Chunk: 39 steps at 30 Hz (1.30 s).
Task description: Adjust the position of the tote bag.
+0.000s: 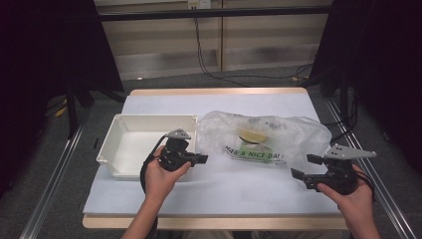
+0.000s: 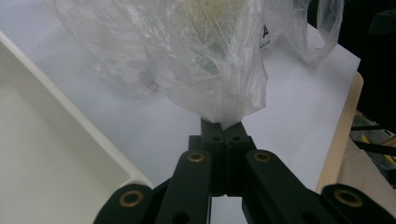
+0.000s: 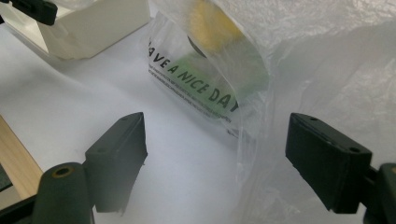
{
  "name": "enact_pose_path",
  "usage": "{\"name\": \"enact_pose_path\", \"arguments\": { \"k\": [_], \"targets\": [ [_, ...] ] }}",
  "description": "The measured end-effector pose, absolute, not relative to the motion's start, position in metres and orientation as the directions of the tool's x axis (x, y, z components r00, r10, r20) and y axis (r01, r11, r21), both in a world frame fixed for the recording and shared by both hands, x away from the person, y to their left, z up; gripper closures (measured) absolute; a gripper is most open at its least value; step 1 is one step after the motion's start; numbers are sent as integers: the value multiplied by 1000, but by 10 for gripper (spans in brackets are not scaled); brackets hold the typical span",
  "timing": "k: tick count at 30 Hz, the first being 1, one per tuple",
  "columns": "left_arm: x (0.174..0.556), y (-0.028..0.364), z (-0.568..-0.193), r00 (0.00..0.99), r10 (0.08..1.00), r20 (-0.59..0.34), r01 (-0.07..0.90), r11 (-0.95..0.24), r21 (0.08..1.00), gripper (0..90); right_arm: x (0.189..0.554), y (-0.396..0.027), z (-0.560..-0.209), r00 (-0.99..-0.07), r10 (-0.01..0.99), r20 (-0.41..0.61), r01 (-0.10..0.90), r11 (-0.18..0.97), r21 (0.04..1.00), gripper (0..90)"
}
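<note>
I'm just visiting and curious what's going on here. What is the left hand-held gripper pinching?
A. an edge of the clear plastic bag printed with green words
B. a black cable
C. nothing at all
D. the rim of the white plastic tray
A: in the left gripper view the left hand-held gripper has its jaws shut together on a bunched edge of the clear plastic bag printed with green words, beside the white plastic tray.

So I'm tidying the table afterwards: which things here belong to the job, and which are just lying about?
In the job:
plastic bag, pinched by the left gripper
right gripper, open at the bag's edge
yellow item inside the bag

Lying about:
white tray
floor cables
</note>
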<state>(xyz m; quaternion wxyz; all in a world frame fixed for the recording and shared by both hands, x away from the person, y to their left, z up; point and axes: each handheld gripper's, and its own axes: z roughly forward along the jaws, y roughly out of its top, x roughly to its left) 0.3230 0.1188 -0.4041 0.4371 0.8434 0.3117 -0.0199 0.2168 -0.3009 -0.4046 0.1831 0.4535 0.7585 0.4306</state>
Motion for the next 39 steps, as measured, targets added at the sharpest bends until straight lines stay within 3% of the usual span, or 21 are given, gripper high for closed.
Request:
{"name": "enact_pose_path", "arguments": {
  "k": [29,39],
  "targets": [
    [323,119,-403,807,499,-316,547,-428,719,900,220,-281,-403,-571,815,99,522,267,810,214],
    [322,118,-405,806,495,-324,550,-423,720,900,240,-250,-413,-625,776,84,504,319,803,176]
  ]
}}
